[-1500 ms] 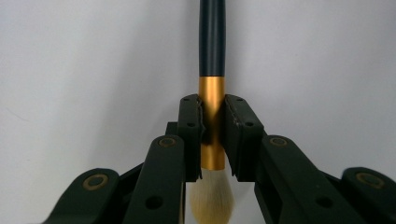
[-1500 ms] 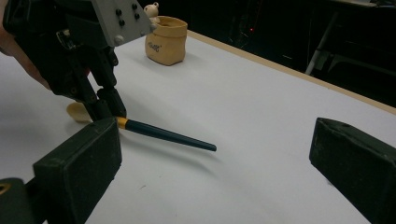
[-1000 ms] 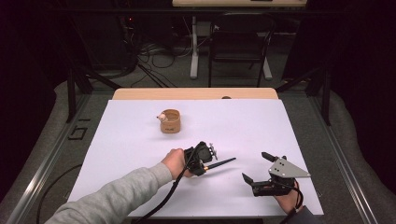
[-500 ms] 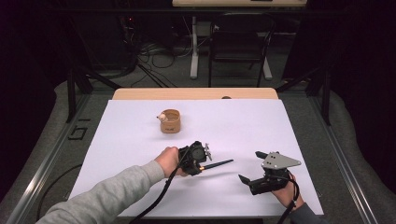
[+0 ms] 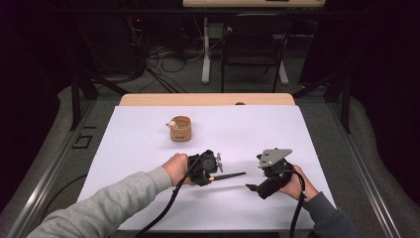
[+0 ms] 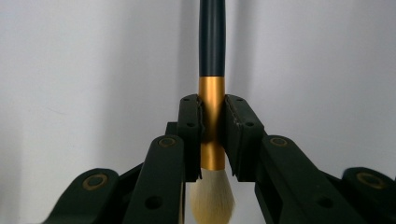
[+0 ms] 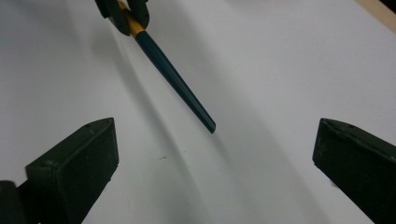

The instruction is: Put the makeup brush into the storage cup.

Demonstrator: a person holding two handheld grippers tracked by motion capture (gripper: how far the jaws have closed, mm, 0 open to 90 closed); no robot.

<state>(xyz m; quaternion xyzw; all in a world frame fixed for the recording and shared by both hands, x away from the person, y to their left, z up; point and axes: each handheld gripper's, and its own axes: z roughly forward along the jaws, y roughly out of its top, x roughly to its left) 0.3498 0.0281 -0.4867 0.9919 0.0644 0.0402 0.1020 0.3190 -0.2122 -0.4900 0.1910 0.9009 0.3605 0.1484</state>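
Note:
A makeup brush [image 6: 211, 88] with a dark handle, gold ferrule and pale bristles is clamped by its ferrule in my left gripper [image 6: 212, 121]. In the high view the left gripper [image 5: 214, 174] holds the brush [image 5: 230, 175] level above the white table, handle pointing right. My right gripper [image 5: 252, 188] is just right of the handle's tip, jaws wide open and aimed at it. In the right gripper view the brush handle [image 7: 175, 79] ends between and a little beyond the open jaws, which touch nothing.
A small brown cup [image 5: 181, 129] with a pale round thing at its rim stands toward the back of the white table sheet [image 5: 247, 124]. The table's wooden far edge [image 5: 208, 99] meets dark floor with chairs and cables behind.
The right gripper has moved left toward the brush handle and risen slightly. The left gripper and brush have shifted slightly left.

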